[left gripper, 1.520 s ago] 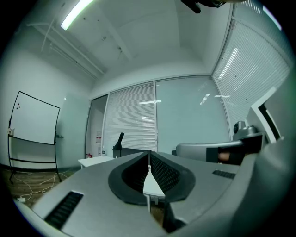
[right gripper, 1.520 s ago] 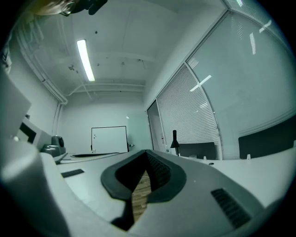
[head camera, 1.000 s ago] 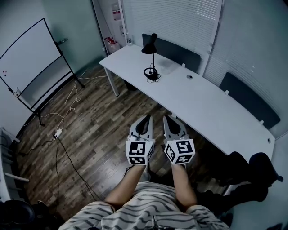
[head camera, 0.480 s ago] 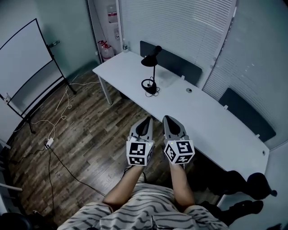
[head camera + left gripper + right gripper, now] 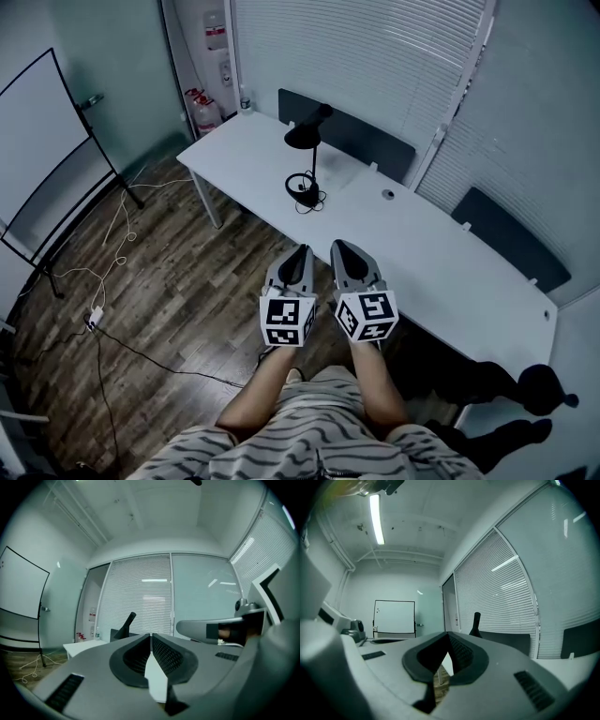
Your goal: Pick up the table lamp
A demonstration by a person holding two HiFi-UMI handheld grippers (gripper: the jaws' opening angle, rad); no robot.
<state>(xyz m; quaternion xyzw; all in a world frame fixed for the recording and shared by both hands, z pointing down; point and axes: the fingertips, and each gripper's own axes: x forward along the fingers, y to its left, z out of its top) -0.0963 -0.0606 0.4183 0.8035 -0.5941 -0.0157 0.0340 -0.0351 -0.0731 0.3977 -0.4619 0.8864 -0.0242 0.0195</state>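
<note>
Black gooseneck table lamp (image 5: 302, 137) is sitting untouched on the long white desk (image 5: 422, 244). Left gripper (image 5: 300, 255) and right gripper (image 5: 341, 251) are hanging pinched together, empty; looks like the approach step, opening needed next.

You're not getting any readable text here, honestly. The cubes on your left gripper (image 5: 302, 251) and right gripper (image 5: 339, 247) are only showing black-and-white square patterns, no letters or numbers. The containers (image 5: 200, 111) past the table's (image 5: 450, 272) far-left corner are carrying labels, but they're coming out too small to read.
</note>
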